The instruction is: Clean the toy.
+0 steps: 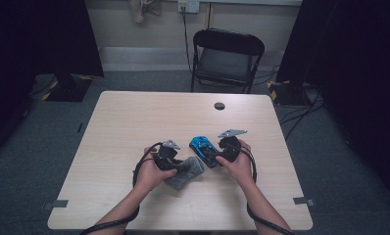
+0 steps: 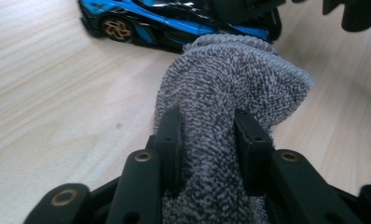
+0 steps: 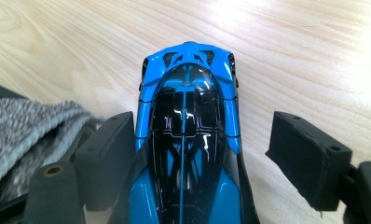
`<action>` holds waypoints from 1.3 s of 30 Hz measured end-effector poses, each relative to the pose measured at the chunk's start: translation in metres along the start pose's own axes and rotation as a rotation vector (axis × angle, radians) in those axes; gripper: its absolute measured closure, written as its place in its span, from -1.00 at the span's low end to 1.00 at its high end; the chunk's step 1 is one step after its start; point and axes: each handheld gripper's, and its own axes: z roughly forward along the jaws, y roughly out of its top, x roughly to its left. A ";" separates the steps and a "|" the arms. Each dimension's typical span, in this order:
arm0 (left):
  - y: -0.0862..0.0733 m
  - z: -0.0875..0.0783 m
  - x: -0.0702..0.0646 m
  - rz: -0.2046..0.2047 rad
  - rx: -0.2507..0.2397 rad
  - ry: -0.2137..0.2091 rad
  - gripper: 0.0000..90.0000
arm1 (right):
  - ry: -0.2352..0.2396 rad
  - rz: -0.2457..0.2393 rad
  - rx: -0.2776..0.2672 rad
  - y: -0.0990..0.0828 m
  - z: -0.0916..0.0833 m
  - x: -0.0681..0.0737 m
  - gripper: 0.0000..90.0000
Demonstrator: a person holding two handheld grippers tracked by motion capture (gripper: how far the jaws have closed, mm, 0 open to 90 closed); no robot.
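A: Our left gripper (image 2: 207, 135) pinches the grey terry cloth (image 2: 230, 93) just beside the glossy blue-and-black toy car (image 3: 188, 140).

B: Right gripper (image 3: 207, 158) wide, straddling the car lengthwise, nose pointing away.

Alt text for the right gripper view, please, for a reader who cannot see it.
A blue and black toy car sits on a pale wooden table, lying between the open black jaws of the right gripper; one jaw is at its side, the other stands clear. A grey cloth lies at the left edge.
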 end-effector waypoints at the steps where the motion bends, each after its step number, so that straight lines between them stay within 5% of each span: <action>1: 0.002 0.000 -0.004 0.007 0.003 -0.011 0.50 | 0.001 0.001 -0.002 0.000 -0.001 0.000 -0.50; 12: -0.003 0.015 -0.042 0.087 0.020 -0.091 0.48 | 0.026 0.007 -0.029 0.002 -0.018 -0.002 -0.50; 23: 0.002 0.015 -0.049 0.152 -0.034 -0.109 -0.32 | 0.045 -0.015 -0.014 -0.003 -0.026 -0.004 -0.50; 31: 0.003 0.003 -0.046 0.163 -0.047 -0.098 -0.35 | 0.060 -0.023 -0.027 0.000 -0.031 -0.002 -0.50; 39: -0.004 -0.022 -0.032 0.130 -0.079 -0.076 -0.36 | 0.085 -0.031 -0.032 -0.001 -0.034 0.000 -0.50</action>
